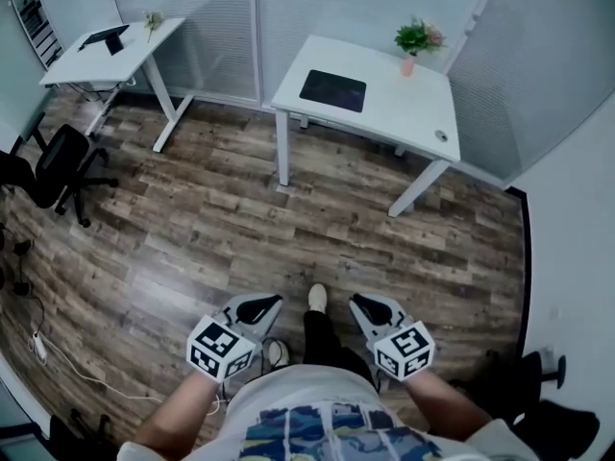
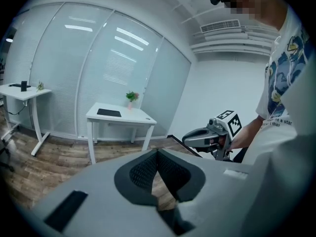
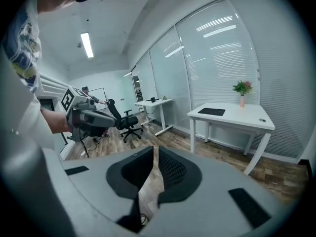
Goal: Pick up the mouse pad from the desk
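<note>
While you stand on the wood floor (image 1: 240,229) with both tools held low at the bottom of the head view, the mouse pad (image 1: 332,90) lies flat on the white bench (image 1: 404,113) in the upper middle of the frame, well apart from either claw. It is a dark rectangle on the left part of the bench top. A small potted plant (image 1: 416,38) stands upright at the bench's back edge, to the right of the pad and apart from it. A small round thing (image 1: 441,135) sits near the right-hand edge, too small for you to tell what it is. Your left claw (image 1: 261,305), at the lower left of centre, has its jaws pressed together at the tips with nothing between them. Your right claw (image 1: 370,307), at the lower right of centre, has its jaws a narrow slit apart, and nothing is between them either. Each tool carries a marker cube (image 1: 219,347) close to your hand. One shoe (image 1: 316,298) shows between the two claws. At the upper left a second white bench (image 1: 115,60) carries a dark thing. A black office chair (image 1: 58,166) stands at the left edge below it, and a white cable (image 1: 67,368) trails across the floor at the lower left.
</note>
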Tool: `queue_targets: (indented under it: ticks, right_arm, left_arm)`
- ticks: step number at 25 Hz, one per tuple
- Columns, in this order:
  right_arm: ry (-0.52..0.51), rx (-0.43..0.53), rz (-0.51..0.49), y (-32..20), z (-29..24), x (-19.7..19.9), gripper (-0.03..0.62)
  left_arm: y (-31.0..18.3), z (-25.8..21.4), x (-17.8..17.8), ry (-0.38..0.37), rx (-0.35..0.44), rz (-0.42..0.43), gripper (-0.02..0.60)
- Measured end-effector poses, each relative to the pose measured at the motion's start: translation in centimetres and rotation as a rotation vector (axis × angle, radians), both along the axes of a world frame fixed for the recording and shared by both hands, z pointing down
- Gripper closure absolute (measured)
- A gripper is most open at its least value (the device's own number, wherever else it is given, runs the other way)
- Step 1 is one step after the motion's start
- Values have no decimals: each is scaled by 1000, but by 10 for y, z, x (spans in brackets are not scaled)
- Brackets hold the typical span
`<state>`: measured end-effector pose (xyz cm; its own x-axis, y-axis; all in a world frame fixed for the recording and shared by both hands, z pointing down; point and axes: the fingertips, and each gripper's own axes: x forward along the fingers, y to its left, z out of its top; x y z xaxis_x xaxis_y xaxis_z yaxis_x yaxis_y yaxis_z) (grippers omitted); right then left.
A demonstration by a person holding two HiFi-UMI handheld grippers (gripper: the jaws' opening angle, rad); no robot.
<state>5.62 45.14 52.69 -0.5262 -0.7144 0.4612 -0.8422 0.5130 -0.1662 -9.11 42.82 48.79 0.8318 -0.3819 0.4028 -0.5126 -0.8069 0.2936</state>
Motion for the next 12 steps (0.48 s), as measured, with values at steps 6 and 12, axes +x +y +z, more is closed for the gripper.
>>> queue_targets:
  ticks: [6,12]
  right_arm:
    - [27,44,-74,-103,-2,41,553]
    - [7,46,-115,-184,-12,78,553]
  left_arm:
    - [-86,-9,41,-18,4,-37,578]
    - [-155,-17,83,-35,4,-78,578]
